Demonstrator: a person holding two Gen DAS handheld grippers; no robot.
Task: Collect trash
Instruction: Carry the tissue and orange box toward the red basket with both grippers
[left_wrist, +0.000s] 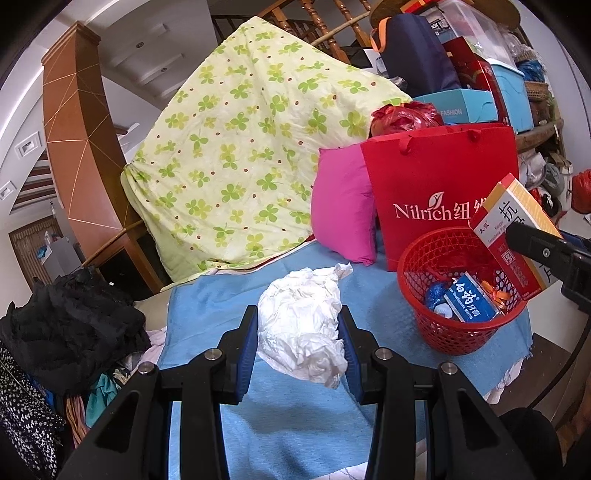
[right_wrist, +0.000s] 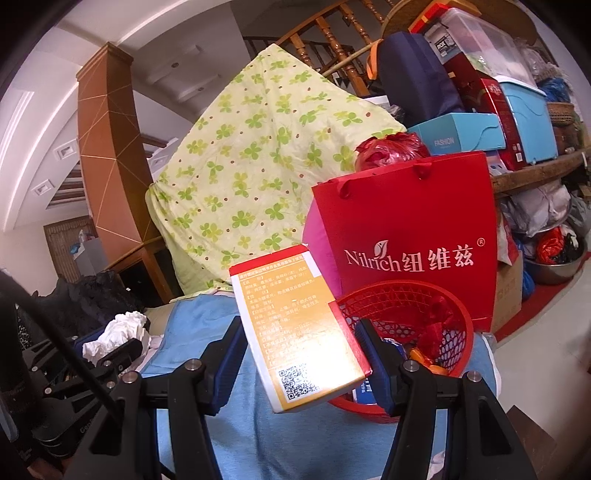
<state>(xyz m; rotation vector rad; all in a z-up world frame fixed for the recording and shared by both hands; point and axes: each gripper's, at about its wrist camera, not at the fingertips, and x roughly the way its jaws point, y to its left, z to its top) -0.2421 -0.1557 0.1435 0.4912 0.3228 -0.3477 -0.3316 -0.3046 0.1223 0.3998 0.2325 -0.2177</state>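
My left gripper (left_wrist: 298, 325) is shut on a crumpled white tissue (left_wrist: 303, 325) and holds it above the blue cloth (left_wrist: 288, 424). My right gripper (right_wrist: 301, 332) is shut on an orange and white medicine box (right_wrist: 299, 332), held tilted just left of the red mesh basket (right_wrist: 424, 310). In the left wrist view the box (left_wrist: 513, 236) hangs over the basket (left_wrist: 458, 325), which holds a blue toothpaste box (left_wrist: 471, 299) and other scraps. The tissue also shows at the left of the right wrist view (right_wrist: 114, 332).
A red Nilrich paper bag (left_wrist: 443, 184) and a pink pillow (left_wrist: 343, 206) stand behind the basket. A green-flowered quilt (left_wrist: 236, 147) leans at the back. Black clothes (left_wrist: 70, 325) pile at the left. Stacked boxes (left_wrist: 480, 85) fill shelves at the right.
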